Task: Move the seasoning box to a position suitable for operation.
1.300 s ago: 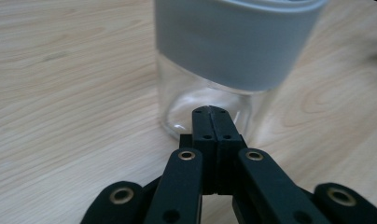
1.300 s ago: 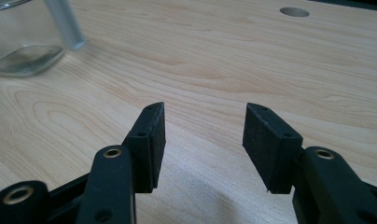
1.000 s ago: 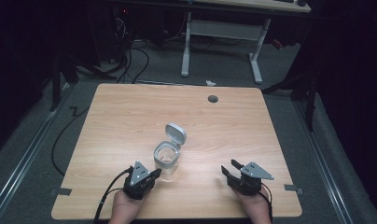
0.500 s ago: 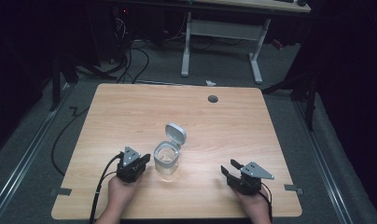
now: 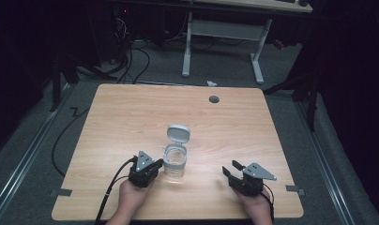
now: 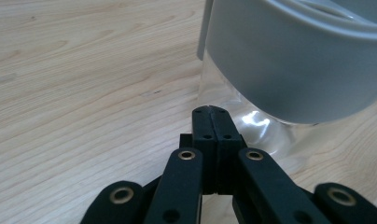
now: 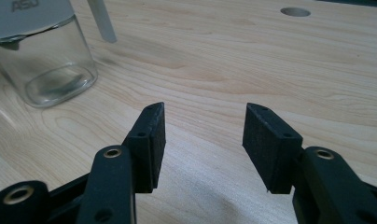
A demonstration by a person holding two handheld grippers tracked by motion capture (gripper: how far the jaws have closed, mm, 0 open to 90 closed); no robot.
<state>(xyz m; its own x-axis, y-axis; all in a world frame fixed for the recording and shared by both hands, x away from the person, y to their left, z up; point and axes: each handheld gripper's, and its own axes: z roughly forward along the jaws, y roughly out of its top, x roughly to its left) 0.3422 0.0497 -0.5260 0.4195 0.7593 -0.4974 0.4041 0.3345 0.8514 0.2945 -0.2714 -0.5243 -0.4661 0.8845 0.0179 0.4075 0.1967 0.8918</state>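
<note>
Left gripper view – tongs (image 6: 210, 112) pressed together, beside jar (image 6: 289, 60)

A light wood tabletop (image 5: 131, 117) fills the middle of the frame, with a round cable hole (image 5: 214, 99) near its far edge, upper right of centre. Around it lies grey carpet floor (image 5: 28, 154) (dim toward the edges). At the top centre stands a second desk's white frame (image 5: 221, 33) on two feet. Black cables (image 5: 131, 56) tangle on the floor at the upper left, and the room beyond is dark.
</note>
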